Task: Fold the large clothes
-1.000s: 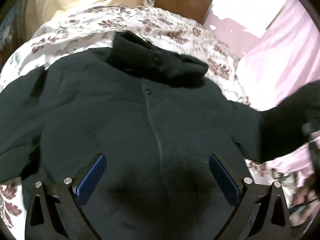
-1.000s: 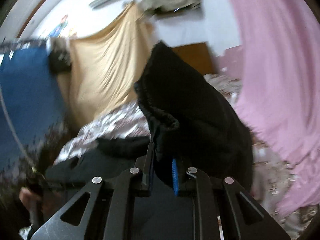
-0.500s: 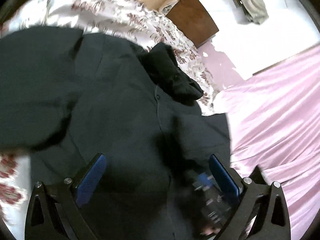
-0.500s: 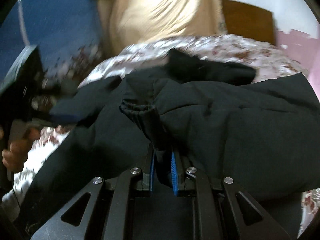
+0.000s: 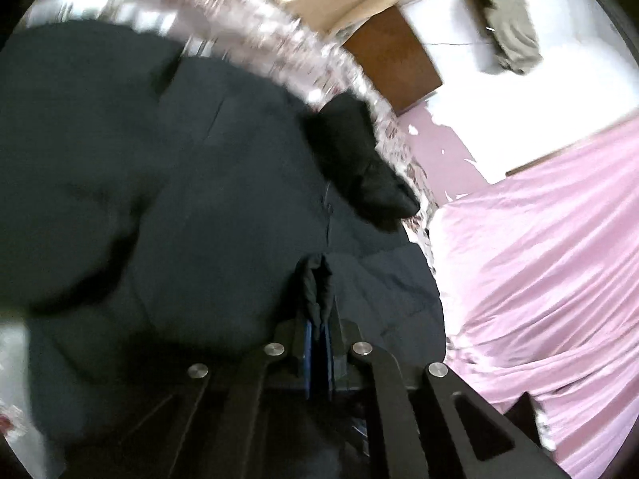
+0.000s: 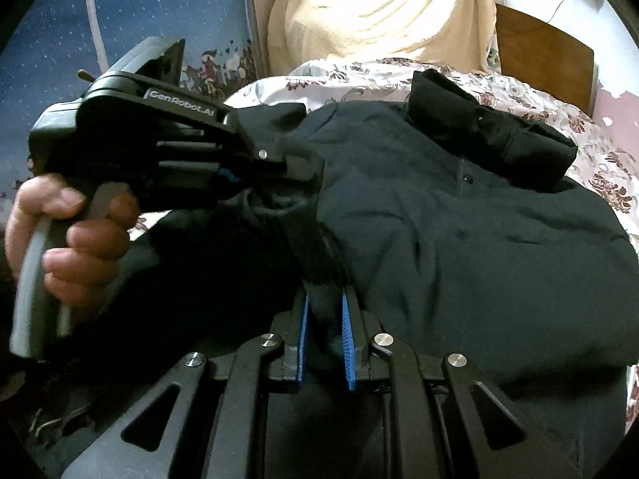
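A large black jacket point(image 6: 459, 215) lies front up on a floral bedsheet point(image 6: 591, 159), its collar point(image 6: 491, 131) toward the headboard. The right sleeve is folded across the chest. My right gripper point(image 6: 324, 303) is shut on the black sleeve cuff point(image 6: 307, 239). My left gripper point(image 5: 317, 319) is shut on a bunch of the same black cuff fabric point(image 5: 317, 283). It also shows in the right wrist view point(image 6: 295, 167), held by a hand at the left and pinching the cuff right next to the right gripper. The jacket point(image 5: 199, 199) fills the left wrist view.
A pink sheet point(image 5: 539, 259) hangs to the right of the bed. A wooden headboard point(image 6: 543, 64) and a cream cloth point(image 6: 379, 12) stand behind the bed. A blue wall hanging point(image 6: 139, 20) is at the left.
My left gripper has closed from wide open onto the sleeve cuff. My right gripper carried the sleeve down from the air and across the jacket front.
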A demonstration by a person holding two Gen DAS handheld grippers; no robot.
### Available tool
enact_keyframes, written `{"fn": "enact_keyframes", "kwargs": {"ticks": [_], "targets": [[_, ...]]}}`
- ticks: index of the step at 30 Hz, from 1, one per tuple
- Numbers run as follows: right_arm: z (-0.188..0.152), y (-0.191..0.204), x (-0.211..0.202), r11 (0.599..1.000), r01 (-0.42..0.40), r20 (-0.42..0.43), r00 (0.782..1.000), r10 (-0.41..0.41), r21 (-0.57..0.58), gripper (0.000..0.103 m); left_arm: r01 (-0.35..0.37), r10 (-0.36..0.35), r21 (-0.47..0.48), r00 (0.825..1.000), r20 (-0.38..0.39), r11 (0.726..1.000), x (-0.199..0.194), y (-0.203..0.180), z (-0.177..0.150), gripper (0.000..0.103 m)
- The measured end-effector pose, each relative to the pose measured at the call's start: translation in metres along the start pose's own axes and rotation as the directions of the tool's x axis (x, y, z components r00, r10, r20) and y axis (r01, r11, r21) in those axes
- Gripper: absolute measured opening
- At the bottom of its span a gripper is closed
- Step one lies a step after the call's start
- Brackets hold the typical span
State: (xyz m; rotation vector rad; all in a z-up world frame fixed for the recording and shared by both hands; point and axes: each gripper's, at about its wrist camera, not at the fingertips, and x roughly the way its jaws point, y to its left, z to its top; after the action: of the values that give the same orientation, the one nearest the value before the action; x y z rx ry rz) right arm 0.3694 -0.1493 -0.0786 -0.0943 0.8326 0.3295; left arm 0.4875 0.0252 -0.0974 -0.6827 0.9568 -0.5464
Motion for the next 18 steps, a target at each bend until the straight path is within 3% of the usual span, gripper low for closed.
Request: {"fn": "enact_keyframes", "kwargs": {"ticks": [2, 5, 7, 11, 12, 15, 18], "targets": [[0.002, -0.009, -0.014, 1.000, -0.009, 0.017, 1.000, 0.009, 0.011, 0.022, -0.057, 0.053, 0.076, 0.997, 0.057, 0.995, -0.013, -0.013, 0.008, 0.005], [0.003, -0.034, -0.037, 0.998, 0.063, 0.067, 0.996, -0.064, 0.014, 0.040, -0.167, 0.146, 0.167, 0.981, 0.129, 0.972, -0.027, -0.023, 0.020, 0.005], [0.005, -0.067, -0.048, 0.984, 0.172, 0.078, 0.981, -0.176, 0.053, 0.042, -0.239, 0.209, 0.216, 0.966, 0.151, 0.947, -0.025, -0.026, 0.026, 0.005], [0.007, -0.148, -0.031, 0.916, 0.359, -0.026, 0.932, -0.361, 0.179, 0.042, -0.376, 0.347, 0.285, 0.926, 0.151, 0.882, -0.004, -0.018, 0.026, 0.005], [0.003, -0.169, -0.023, 0.896, 0.382, -0.063, 0.924, -0.377, 0.226, 0.042, -0.401, 0.377, 0.291, 0.916, 0.140, 0.869, 0.003, -0.012, 0.023, 0.005], [-0.012, -0.212, 0.000, 0.866, 0.366, -0.146, 0.930, -0.336, 0.341, 0.042, -0.462, 0.450, 0.320, 0.885, 0.116, 0.827, 0.019, 0.003, 0.019, 0.005], [-0.028, -0.222, 0.018, 0.859, 0.342, -0.162, 0.939, -0.302, 0.381, 0.042, -0.472, 0.469, 0.324, 0.878, 0.095, 0.820, 0.027, 0.017, 0.017, 0.006]]}}
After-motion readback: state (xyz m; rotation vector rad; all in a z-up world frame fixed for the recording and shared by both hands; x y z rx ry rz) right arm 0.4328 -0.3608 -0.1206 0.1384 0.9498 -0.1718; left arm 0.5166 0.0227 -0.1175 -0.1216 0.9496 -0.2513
